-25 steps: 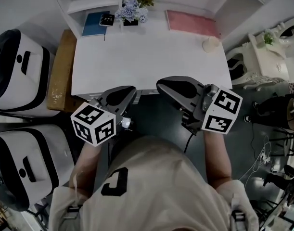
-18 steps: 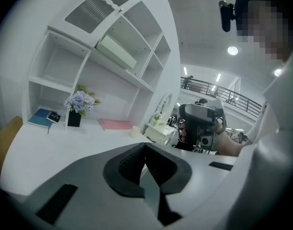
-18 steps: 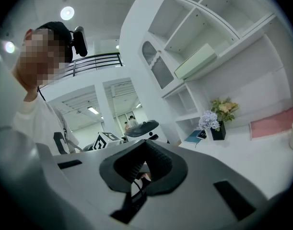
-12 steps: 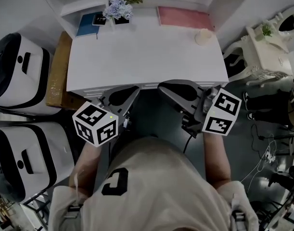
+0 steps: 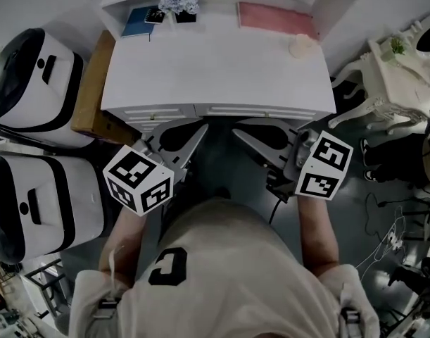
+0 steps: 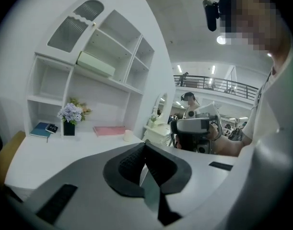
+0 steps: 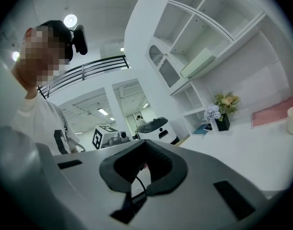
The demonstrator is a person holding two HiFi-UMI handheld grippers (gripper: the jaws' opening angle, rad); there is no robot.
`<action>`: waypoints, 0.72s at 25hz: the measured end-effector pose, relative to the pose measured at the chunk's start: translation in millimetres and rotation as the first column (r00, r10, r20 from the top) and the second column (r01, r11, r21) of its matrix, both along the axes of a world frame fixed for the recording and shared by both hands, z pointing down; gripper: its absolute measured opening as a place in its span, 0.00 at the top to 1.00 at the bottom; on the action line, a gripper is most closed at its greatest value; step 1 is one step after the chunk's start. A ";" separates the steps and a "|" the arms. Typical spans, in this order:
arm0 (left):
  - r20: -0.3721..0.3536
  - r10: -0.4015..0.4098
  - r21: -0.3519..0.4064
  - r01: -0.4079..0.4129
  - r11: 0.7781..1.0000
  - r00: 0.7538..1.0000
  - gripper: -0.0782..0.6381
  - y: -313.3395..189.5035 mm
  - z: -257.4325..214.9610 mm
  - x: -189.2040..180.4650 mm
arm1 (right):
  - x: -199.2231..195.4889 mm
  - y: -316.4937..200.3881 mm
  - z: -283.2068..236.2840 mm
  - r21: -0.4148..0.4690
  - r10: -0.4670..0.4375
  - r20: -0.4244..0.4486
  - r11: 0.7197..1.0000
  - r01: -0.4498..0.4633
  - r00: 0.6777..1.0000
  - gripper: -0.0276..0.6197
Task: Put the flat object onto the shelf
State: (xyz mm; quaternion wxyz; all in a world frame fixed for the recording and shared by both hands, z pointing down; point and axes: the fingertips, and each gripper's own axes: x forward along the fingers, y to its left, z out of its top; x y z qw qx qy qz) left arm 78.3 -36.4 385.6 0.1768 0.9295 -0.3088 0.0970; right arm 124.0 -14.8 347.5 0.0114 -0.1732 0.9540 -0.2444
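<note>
**A:** ok so where's the pink flat object (image 5: 278, 20) sitting? can't tell if it's on the shelf yet

**B:** nope, it's lying flat on the white desk (image 5: 215, 69), along the back edge toward the desk's right end, right under the shelf unit (image 6: 100, 78) that stands on the back of the desk. Nothing's touching it. A small cream cup (image 5: 302, 46) sits on the desk just in front of its right corner.

**A:** and the tongs? holding anything?

**B:** both empty. The left gripper (image 6: 145, 147) has its jaws pressed together with nothing between them, and the right gripper (image 7: 145, 147) is the same, pinched closed on air. Both hang just off the desk's front edge, in front of the drawers, side by side and pointing toward the desk. Well apart from the pink thing.

**A:** what else is on the desk?

**B:** a blue book (image 5: 137, 22) at the back left corner with a small dark gadget (image 5: 155, 16) on top of it, and a dark vase of flowers (image 5: 179, 2) just to the right of that, at the back. The middle of the desk is bare. Higher up in the shelf unit a pale green box (image 6: 95, 63) lies on one board.

**A:** and beside the desk?

**B:** a tan box (image 5: 91, 83) leans against the desk's left side, with a white rounded machine (image 5: 39, 83) beyond it.
</note>
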 end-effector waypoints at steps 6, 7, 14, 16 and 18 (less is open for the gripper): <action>0.027 -0.063 0.013 0.063 0.998 0.998 0.87 30.5 -5.6 -12.2 | -9.9 28.2 1.5 0.008 -0.069 0.021 0.998 0.069 0.997 0.92; 0.029 -0.071 0.013 0.071 0.997 0.997 0.87 33.7 -6.1 -15.9 | -13.4 30.6 0.9 0.011 -0.077 0.022 0.997 0.077 0.997 0.92; 0.014 -0.093 0.008 0.093 0.996 0.996 0.87 35.2 -8.2 -38.1 | -36.8 32.3 -2.0 0.015 -0.100 0.010 0.995 0.100 0.995 0.92; 0.007 -0.096 0.000 0.096 0.995 0.995 0.87 32.7 -5.7 -46.1 | -45.0 27.9 -0.5 0.005 -0.098 0.012 0.995 0.097 0.995 0.92; 0.002 -0.100 -0.010 0.100 0.995 0.995 0.87 29.7 -2.6 -57.9 | -57.3 23.5 1.1 -0.007 -0.095 0.012 0.995 0.095 0.995 0.92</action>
